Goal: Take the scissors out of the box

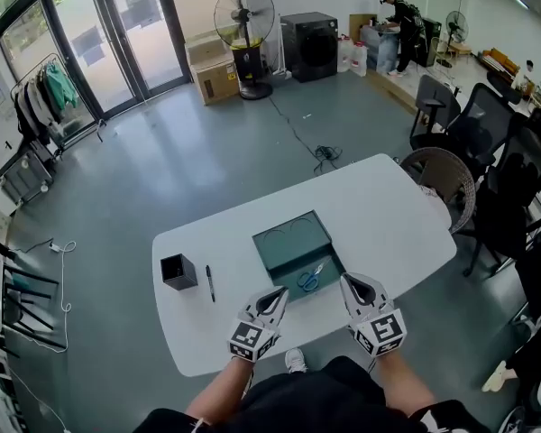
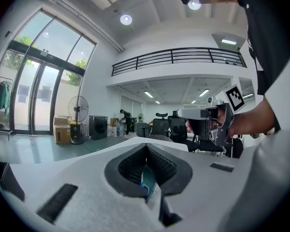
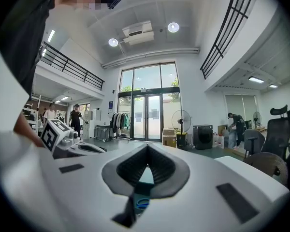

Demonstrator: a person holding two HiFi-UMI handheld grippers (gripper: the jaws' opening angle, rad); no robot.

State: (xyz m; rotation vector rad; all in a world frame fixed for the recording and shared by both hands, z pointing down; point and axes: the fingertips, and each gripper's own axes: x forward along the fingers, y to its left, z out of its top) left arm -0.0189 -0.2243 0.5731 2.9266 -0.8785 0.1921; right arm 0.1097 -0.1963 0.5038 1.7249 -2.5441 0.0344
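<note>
Head view, steep down: white table (image 1: 379, 215) with rounded corners and a smooth matte top. At its middle an open teal box (image 1: 284, 246), rectangular and shallow. The scissors (image 1: 309, 279) lie flat inside, in the near part of the box, with blue loop handles and pale blades. Left gripper (image 1: 279, 293) and right gripper (image 1: 348, 282) hover just at the box's near edge, one on either side of the scissors and touching neither. Only this view shows the black cube-shaped pen holder (image 1: 178, 271) and the thin dark pen (image 1: 210, 283) beside it, well left of the box.

Left gripper view: ribbed dark pads meet at the tips, so the jaws are closed on nothing. In the slot below them there is a sliver of teal and a bit of blue handle (image 2: 144, 190). The right gripper shows off to the side, with its marker cube (image 2: 234, 96) on top.

Right gripper view: jaws likewise tip to tip and empty. A blue handle loop (image 3: 141, 202) shows through the gap, over teal.
</note>
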